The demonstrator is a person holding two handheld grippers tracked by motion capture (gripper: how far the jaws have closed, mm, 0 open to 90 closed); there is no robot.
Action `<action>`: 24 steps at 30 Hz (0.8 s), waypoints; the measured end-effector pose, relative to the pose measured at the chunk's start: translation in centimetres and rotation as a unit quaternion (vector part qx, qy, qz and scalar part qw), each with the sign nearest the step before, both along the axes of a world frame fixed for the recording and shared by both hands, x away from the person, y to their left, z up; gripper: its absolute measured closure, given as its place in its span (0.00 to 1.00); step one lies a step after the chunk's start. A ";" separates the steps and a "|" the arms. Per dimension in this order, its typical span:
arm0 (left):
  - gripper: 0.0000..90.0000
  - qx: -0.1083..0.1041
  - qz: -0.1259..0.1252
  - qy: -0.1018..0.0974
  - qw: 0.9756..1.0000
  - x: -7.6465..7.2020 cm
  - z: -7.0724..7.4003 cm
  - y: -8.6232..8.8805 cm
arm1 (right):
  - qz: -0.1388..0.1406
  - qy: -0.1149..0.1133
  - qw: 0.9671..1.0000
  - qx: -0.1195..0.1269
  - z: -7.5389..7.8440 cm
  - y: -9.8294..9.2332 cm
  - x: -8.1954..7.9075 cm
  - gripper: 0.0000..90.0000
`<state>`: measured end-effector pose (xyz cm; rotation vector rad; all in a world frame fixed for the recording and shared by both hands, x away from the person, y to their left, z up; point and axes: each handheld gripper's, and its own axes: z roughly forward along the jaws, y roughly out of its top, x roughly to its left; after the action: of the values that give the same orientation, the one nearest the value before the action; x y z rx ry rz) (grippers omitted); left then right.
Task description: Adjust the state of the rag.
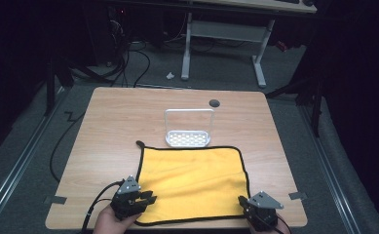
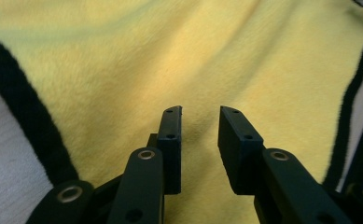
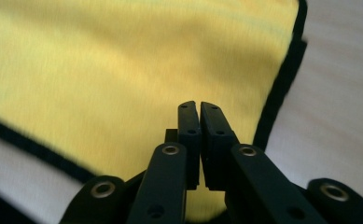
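Two hand-held grippers [image 1: 145,199] [image 1: 245,202] angle over the yellow cloth's [image 1: 194,180] near corners.

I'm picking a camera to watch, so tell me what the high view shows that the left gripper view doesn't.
High view alone: the white rack behind the cloth, the table's far half with its dark grommet, the floor cables, and the right gripper at the cloth's near right corner. Left gripper view alone: a close look at the left gripper, jaws apart with nothing between them. Both: the yellow cloth with black edging and bare table beside it.
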<state>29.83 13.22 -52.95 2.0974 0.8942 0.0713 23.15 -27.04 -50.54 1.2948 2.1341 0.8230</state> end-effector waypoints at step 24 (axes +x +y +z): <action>0.69 -0.007 0.041 -0.042 0.998 3.4 1.7 0.4 | -0.031 0.011 0.999 0.003 -0.4 -1.8 3.2 0.90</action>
<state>33.19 13.61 -51.27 2.0283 0.9275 0.1945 26.33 -28.88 -50.90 1.3720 2.0988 0.7933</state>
